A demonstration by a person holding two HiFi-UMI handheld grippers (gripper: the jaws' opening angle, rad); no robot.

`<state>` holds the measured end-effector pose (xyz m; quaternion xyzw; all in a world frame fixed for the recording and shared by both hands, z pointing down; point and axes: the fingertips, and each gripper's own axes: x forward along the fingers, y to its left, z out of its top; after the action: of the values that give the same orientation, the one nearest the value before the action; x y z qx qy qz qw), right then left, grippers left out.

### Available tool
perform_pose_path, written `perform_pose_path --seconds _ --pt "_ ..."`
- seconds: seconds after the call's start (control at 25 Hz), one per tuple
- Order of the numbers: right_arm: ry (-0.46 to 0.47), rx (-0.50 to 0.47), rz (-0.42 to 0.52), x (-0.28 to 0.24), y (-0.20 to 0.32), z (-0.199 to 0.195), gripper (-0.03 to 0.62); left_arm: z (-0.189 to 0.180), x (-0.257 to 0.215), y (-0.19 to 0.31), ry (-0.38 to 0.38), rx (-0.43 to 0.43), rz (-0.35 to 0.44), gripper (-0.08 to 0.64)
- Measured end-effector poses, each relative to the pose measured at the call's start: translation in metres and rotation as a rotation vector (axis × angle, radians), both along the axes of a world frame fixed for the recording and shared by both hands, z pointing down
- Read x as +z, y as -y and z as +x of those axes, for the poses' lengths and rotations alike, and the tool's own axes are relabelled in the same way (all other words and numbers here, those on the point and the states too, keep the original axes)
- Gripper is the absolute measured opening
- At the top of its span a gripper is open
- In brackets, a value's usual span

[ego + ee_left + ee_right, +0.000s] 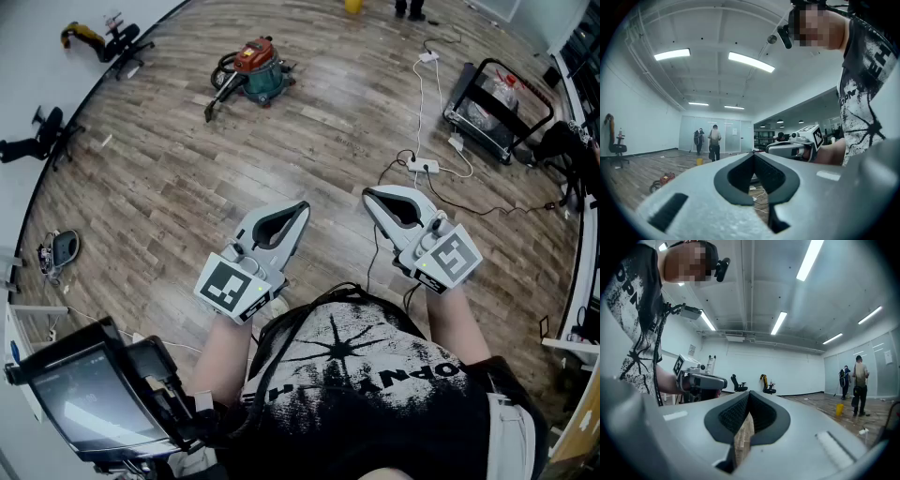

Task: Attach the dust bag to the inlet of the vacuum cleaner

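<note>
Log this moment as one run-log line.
left gripper: shut, empty | right gripper: shut, empty | vacuum cleaner: on floor ahead, untouched | attachment: not begun

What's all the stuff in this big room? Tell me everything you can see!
vacuum cleaner: one, red and green, on the wooden floor far ahead.
office chairs: two, black, by the left wall.
power strip: one, white, on the floor ahead to the right, among cables.
cart: one, black frame, far right.
bucket: one, yellow, at the far end.
people: two, one in a pale top, by the far glass wall.
screen: one, black, lower left beside the person.
dust bag: none that I can spot.
left gripper: one, grey, jaws shut, empty.
right gripper: one, grey, jaws shut, empty.
T-shirt: one, black with white print.
</note>
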<state>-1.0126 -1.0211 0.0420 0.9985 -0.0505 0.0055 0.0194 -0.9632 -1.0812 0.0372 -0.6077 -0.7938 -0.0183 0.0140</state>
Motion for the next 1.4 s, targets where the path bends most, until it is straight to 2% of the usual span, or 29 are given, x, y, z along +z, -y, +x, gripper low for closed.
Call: perform_pose_path --seconds 0.52,0.76,1.04,1.4 --pt "-0.011 -0.009 -0.002 0.000 0.000 -0.005 -0.002 -0.006 0.002 -0.001 -0.009 0.003 0.007 -0.002" --pt "-0.028 -0.024 0.070 0.000 -0.006 -0.004 0.000 -0.004 0.001 -0.003 -0.017 -0.009 0.018 -0.002" --pt "-0.031 -0.033 0.027 0.000 -0.010 -0.007 0.000 -0.006 0.003 -0.008 -0.014 -0.027 0.038 -0.002" --pt "-0.050 -0.026 0.042 0.008 -0.021 -0.040 0.000 -0.030 0.015 -0.012 -0.018 -0.042 0.063 -0.002"
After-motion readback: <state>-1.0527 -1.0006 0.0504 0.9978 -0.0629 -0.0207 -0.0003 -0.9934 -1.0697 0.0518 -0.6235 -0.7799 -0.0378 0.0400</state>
